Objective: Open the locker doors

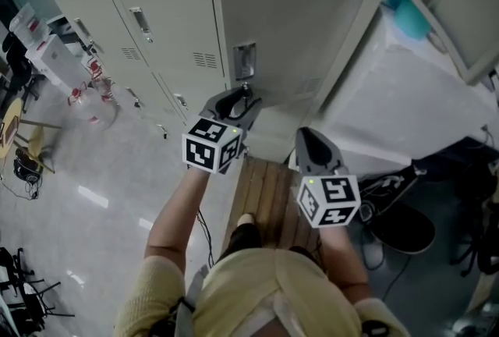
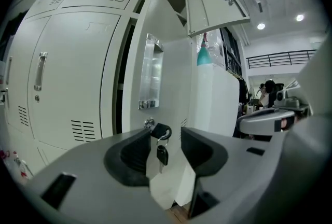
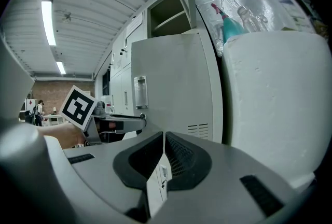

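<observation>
At the far left, a row of closed locker doors (image 1: 168, 12) shows handles and vent slots, none of them opened yet. Next comes the left hand-held gripper (image 2: 166, 132), its jaws spread apart and clamping nothing. A key bunch (image 2: 162, 151) dangles in the gap between them, from a key seated in the lock (image 2: 150, 123). That lock belongs to the open door (image 2: 165, 70), which is swung well out from its compartment (an upper door (image 2: 215, 6) above it is open too).

Right of that door, the right hand-held gripper (image 3: 164, 135) has its jaws pressed together at the tips with nothing held. In the head view it hangs low, just beside the open door's lower edge. Furthest right is a white block (image 3: 275, 98) under clear film, close to the door's swing.

The main risk, as I judge it, sits at the keys. If the left jaws close on the loose hanging key rather than the seated one, a pull could drag the bunch sideways, or yank the key out, instead of moving the door. Pushing the door wider could knock it into the white block. The right jaws, this near the door edge, could also catch it if either hand shifts carelessly.
</observation>
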`<state>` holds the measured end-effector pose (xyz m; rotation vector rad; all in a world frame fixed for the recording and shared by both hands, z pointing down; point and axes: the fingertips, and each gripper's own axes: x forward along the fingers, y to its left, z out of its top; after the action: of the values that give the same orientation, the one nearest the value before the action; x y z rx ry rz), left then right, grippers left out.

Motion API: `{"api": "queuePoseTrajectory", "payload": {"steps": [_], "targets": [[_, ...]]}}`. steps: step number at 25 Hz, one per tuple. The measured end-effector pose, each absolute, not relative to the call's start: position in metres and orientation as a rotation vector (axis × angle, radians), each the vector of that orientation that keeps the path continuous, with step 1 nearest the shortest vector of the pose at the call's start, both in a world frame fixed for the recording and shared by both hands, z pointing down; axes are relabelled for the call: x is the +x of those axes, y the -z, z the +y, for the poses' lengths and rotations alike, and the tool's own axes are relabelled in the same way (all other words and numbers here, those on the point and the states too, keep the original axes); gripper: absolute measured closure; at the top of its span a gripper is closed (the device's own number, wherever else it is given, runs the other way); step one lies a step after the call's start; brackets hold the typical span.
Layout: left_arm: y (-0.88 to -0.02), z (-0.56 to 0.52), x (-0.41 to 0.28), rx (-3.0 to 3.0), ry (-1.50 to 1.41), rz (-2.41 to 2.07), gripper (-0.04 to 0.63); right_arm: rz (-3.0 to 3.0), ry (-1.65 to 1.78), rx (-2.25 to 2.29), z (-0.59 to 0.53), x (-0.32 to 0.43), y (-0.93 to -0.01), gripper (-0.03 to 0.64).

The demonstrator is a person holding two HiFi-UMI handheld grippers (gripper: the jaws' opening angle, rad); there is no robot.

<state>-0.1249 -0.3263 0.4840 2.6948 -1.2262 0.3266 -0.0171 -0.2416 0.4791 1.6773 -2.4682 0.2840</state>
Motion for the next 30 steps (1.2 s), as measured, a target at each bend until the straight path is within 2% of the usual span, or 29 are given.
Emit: {"api": "queuePoseTrajectory", "payload": {"steps": [24,30], "targets": [[-0.483,-0.252,-0.081,2.677,-0.326,-1.314,0.426,-2.493,-0.263,1.750,-0.190,0.020,-0.464,0.623],[-0.485,-0.234,-0.065,2.663,-0.311,-1.356,0.405,-2.498,-0.254,1.758,-0.181,0.029,-0.463,0.623]]}}
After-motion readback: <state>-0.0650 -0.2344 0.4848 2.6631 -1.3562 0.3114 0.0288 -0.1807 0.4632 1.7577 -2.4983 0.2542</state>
